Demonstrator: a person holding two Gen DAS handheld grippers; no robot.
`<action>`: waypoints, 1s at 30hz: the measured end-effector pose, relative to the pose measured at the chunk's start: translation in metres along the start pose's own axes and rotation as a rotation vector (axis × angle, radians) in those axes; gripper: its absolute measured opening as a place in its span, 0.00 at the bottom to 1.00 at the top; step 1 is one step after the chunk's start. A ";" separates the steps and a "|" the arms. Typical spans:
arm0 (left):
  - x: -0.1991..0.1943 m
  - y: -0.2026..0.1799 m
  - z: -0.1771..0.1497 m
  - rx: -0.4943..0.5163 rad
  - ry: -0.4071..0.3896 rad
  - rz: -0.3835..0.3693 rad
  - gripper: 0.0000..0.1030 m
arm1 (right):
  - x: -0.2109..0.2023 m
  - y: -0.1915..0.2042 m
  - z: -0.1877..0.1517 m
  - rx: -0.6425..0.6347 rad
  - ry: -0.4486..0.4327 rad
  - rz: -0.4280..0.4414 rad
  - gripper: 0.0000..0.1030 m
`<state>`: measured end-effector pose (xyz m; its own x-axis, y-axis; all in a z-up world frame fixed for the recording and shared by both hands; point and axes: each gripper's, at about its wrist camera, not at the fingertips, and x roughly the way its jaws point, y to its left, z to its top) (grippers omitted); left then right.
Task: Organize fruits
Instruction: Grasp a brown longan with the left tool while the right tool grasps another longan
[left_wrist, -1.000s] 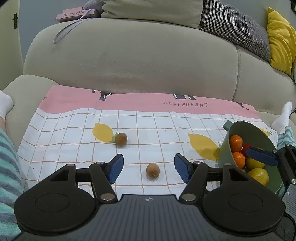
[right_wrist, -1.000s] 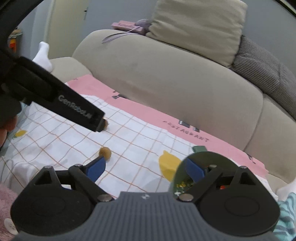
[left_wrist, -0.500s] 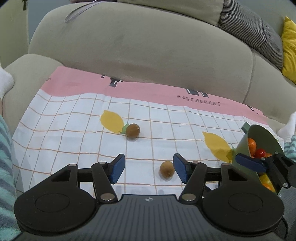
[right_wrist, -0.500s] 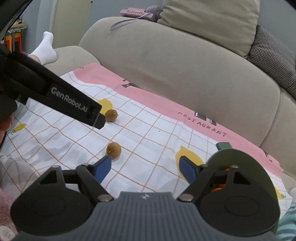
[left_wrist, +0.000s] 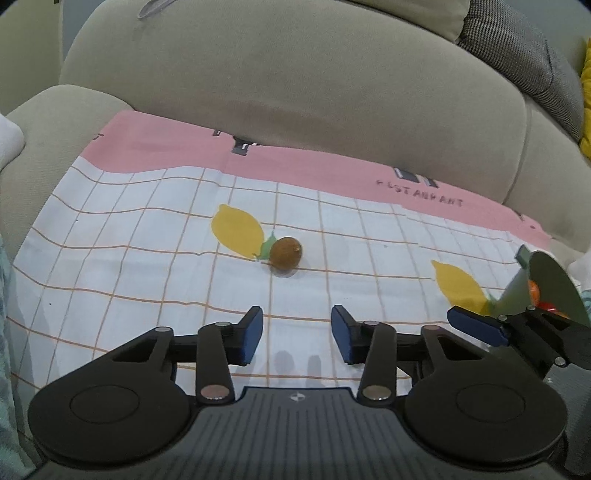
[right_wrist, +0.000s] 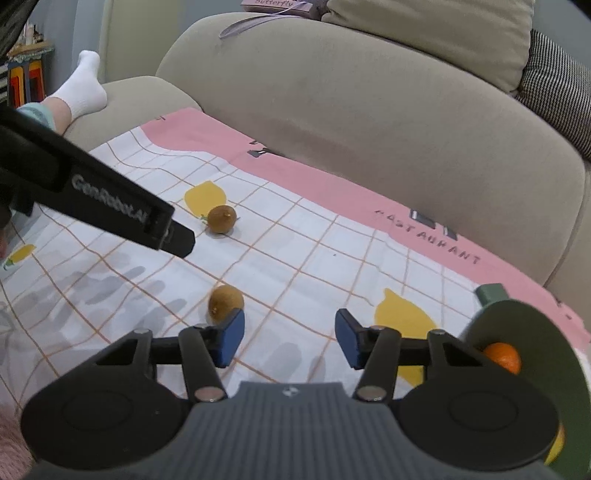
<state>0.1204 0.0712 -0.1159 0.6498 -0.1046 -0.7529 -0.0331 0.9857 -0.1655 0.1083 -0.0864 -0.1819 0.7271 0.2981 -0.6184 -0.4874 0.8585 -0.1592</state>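
Two small brown kiwi fruits (right_wrist: 221, 219) lie on the checked white-and-pink cloth (right_wrist: 295, 258) – the near one half hidden. Both claws, left gripper (left_wrist: 297, 335) and right gripper (right_wrist: 290, 342), closing but empty, over the beige sofa (right_wrist: 369, 110).

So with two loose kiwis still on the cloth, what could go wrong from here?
The nearer brown fuzzy kiwi lies just beyond the right gripper, off to the left of its empty, just-narrowing jaws; they could nudge it away. The left gripper is also empty, the farther kiwi well ahead. The tilted green bowl could spill its orange fruit.
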 end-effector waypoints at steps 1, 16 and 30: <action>0.002 0.001 0.000 0.001 0.004 0.006 0.45 | 0.001 0.001 0.000 0.005 -0.006 0.014 0.50; 0.013 0.012 0.003 0.005 0.014 0.047 0.43 | 0.025 0.016 0.005 0.024 -0.001 0.134 0.31; 0.040 0.001 0.017 0.109 -0.044 0.079 0.43 | 0.032 -0.003 0.006 0.064 -0.011 0.081 0.22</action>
<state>0.1600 0.0704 -0.1355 0.6810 -0.0227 -0.7319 -0.0046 0.9994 -0.0353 0.1361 -0.0768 -0.1962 0.6920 0.3715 -0.6190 -0.5129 0.8564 -0.0595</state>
